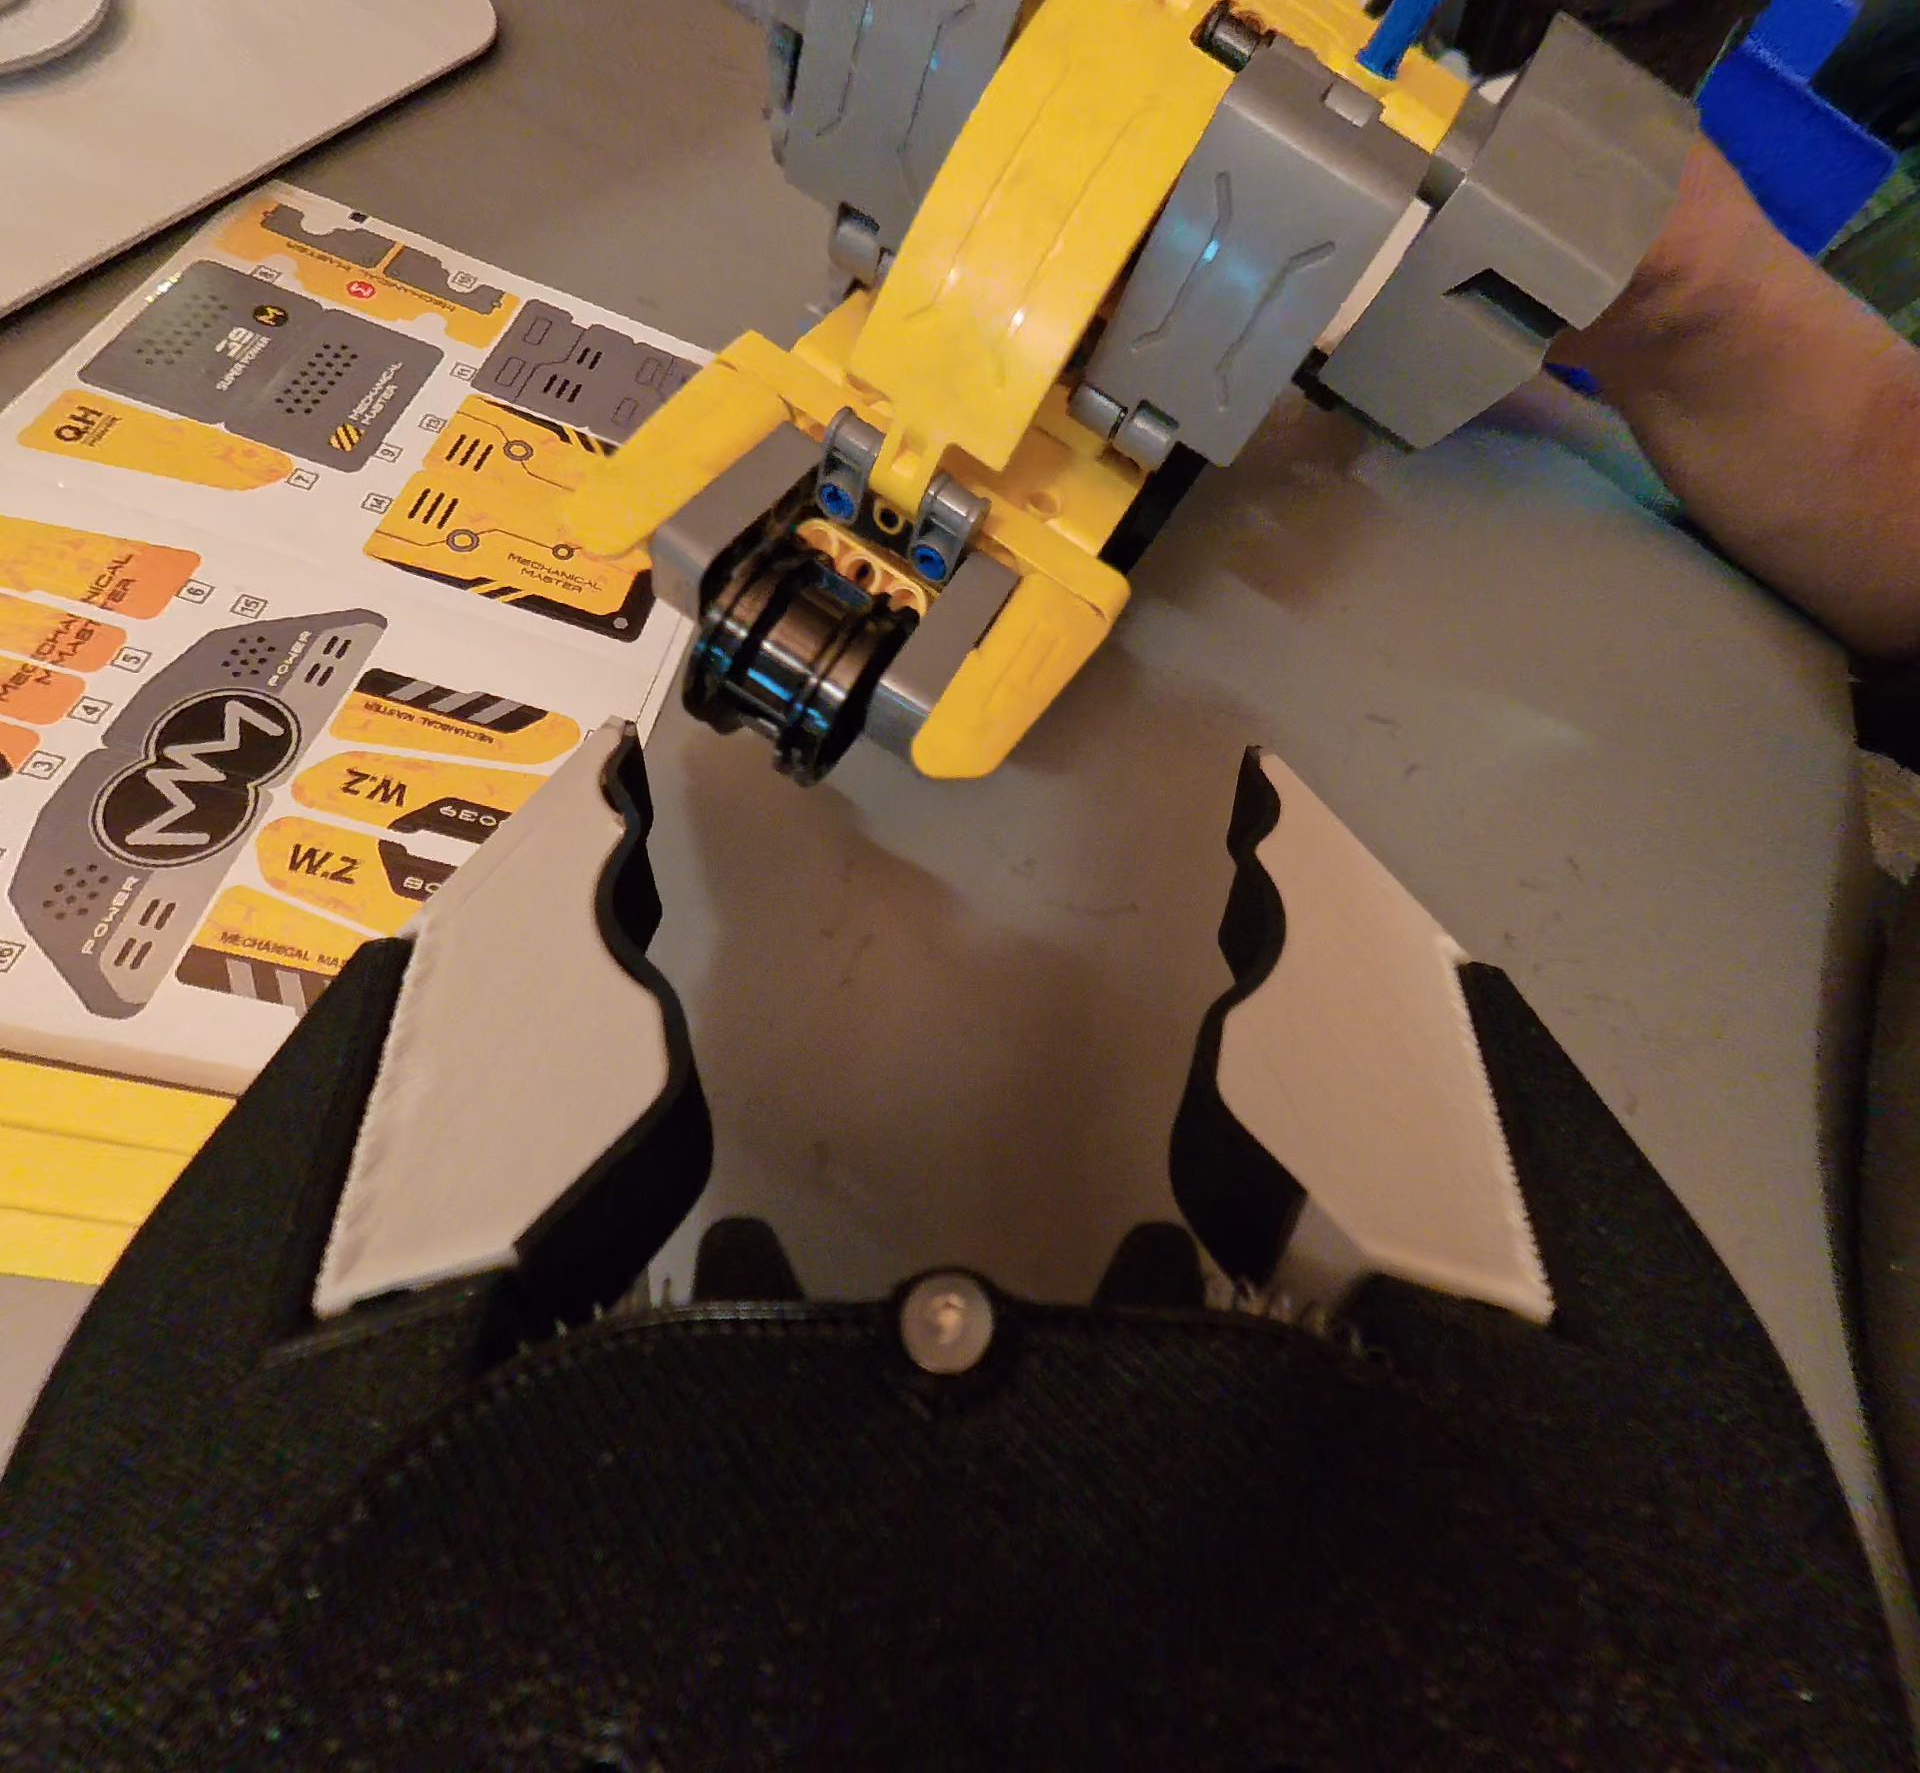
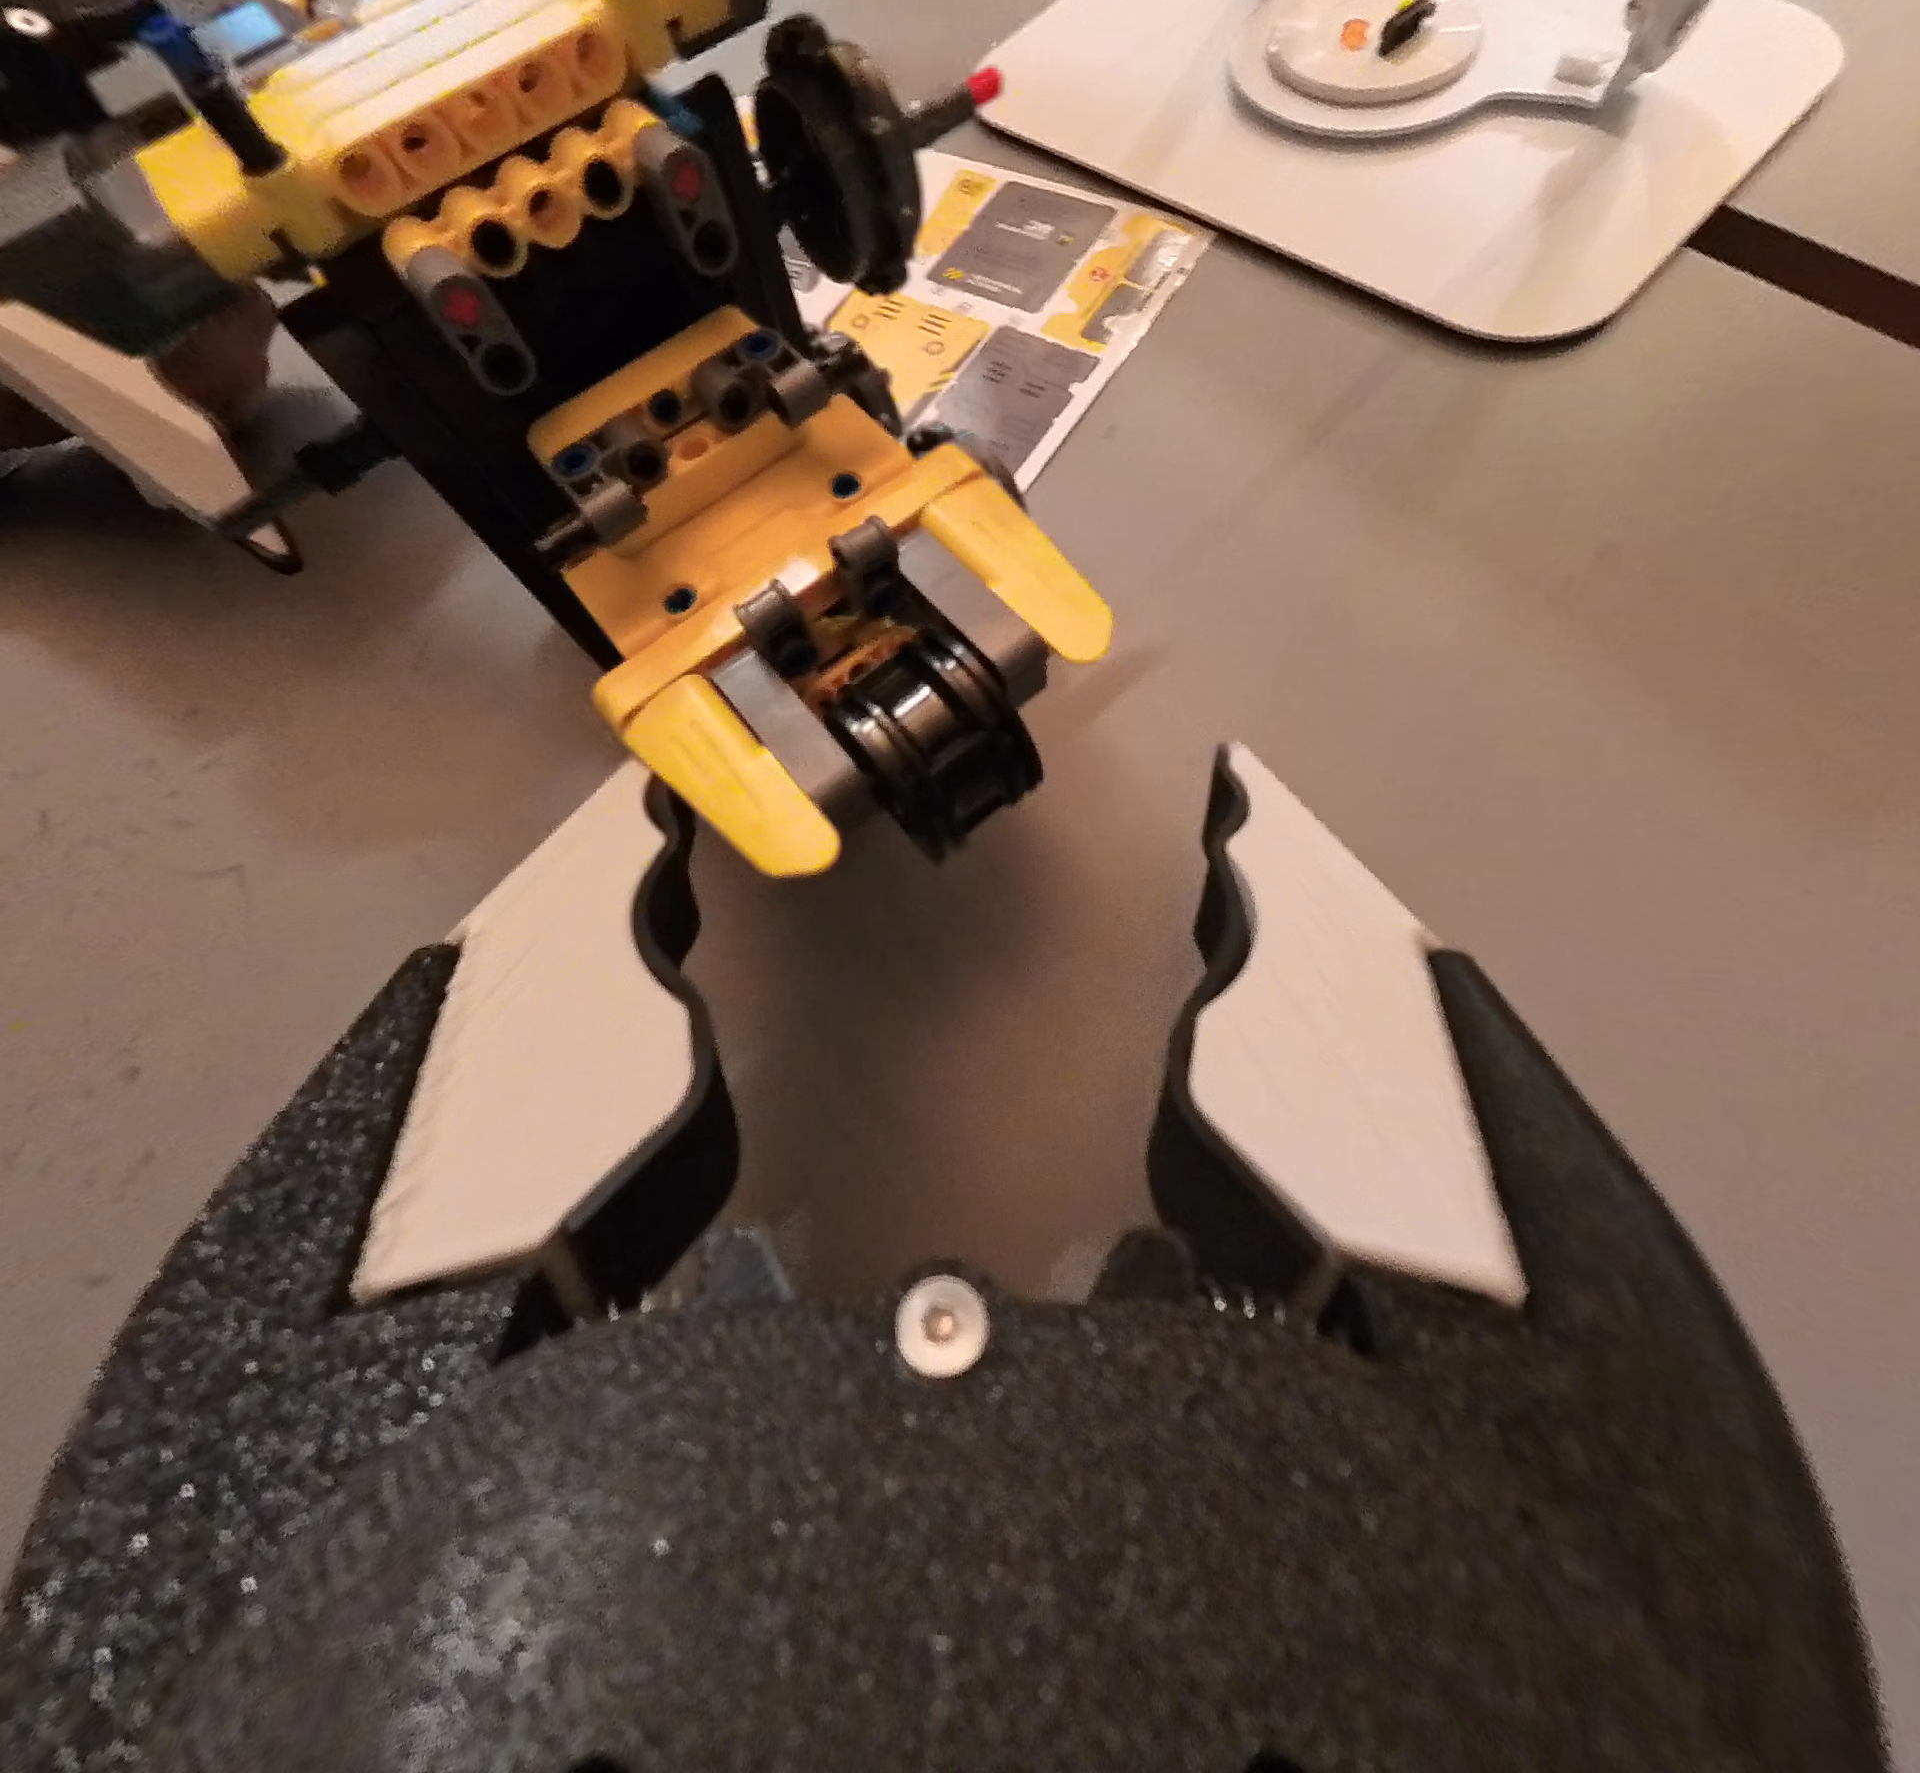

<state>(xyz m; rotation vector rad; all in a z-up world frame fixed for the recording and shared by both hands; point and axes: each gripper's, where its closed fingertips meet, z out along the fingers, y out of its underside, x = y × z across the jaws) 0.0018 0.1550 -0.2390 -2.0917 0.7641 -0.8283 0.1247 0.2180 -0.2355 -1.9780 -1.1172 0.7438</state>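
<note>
A yellow, grey and black building-block vehicle model [image 1: 1049,269] sits just ahead of my left gripper [image 1: 935,747], its black wheel [image 1: 779,674] nearest the fingertips. The left gripper is open and empty, its white fingers [image 1: 520,996] apart over the grey table. In the right wrist view the model [image 2: 665,435] shows its pinned underside, tilted up, with the black wheel [image 2: 935,757] between the tips of my open, empty right gripper [image 2: 945,773]. Another black gripper body [image 2: 62,9] is at the model's far left side; contact is unclear.
A sheet of yellow and grey stickers [image 1: 260,632] lies left of the model, also in the right wrist view [image 2: 1039,300]. A white pad [image 2: 1455,196] carries a white stand [image 2: 1351,50]. A person's forearm [image 1: 1766,435] and blue bins [image 1: 1787,123] are at the right.
</note>
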